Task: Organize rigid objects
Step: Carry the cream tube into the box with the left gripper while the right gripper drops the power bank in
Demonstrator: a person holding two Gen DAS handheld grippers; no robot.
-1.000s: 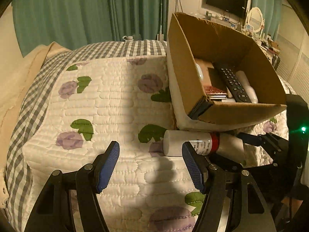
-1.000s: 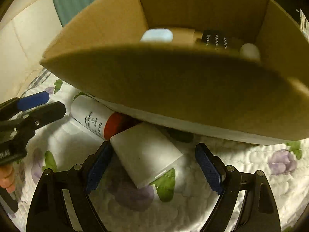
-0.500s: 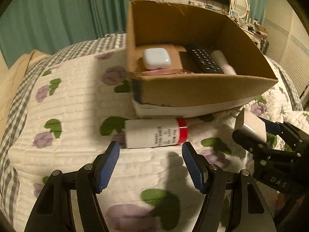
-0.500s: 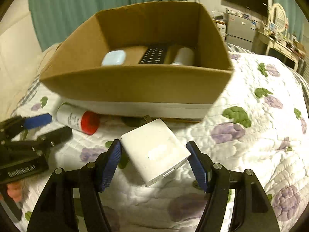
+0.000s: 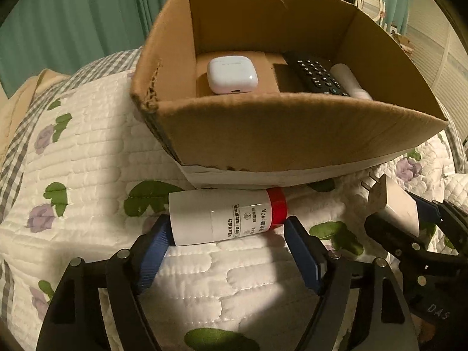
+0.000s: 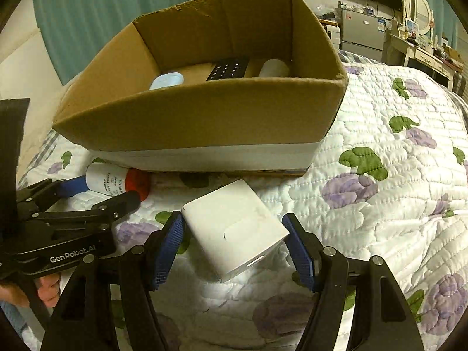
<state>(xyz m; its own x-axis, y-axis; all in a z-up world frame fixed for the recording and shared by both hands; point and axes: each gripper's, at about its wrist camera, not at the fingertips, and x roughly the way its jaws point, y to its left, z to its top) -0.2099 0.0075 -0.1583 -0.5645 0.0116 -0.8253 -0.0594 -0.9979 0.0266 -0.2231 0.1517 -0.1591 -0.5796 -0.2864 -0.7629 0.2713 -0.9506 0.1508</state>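
L gripper [image 5: 226,235]: jaws opening, straddling white bottle [image 5: 222,218] lying on quilt [image 5: 87,146] against cardboard box [image 5: 292,134]. R gripper [image 6: 234,247]: clamped on white charger [image 6: 234,228], off the quilt beside box.

A cardboard box [image 5: 263,134] sits on the bed [image 5: 87,152]. In the left wrist view, inside it an earbud case [image 5: 231,73] lies at 9 o'clock, a remote [image 5: 317,74] just right of it, and a tube [image 5: 349,80] at 3 o'clock against the wall. A bottle [image 5: 225,218] lies on its side on the bed, at the box's 6 o'clock, touching its base. A charger block [image 6: 234,228] is at the bottle's 3 o'clock, apart from it
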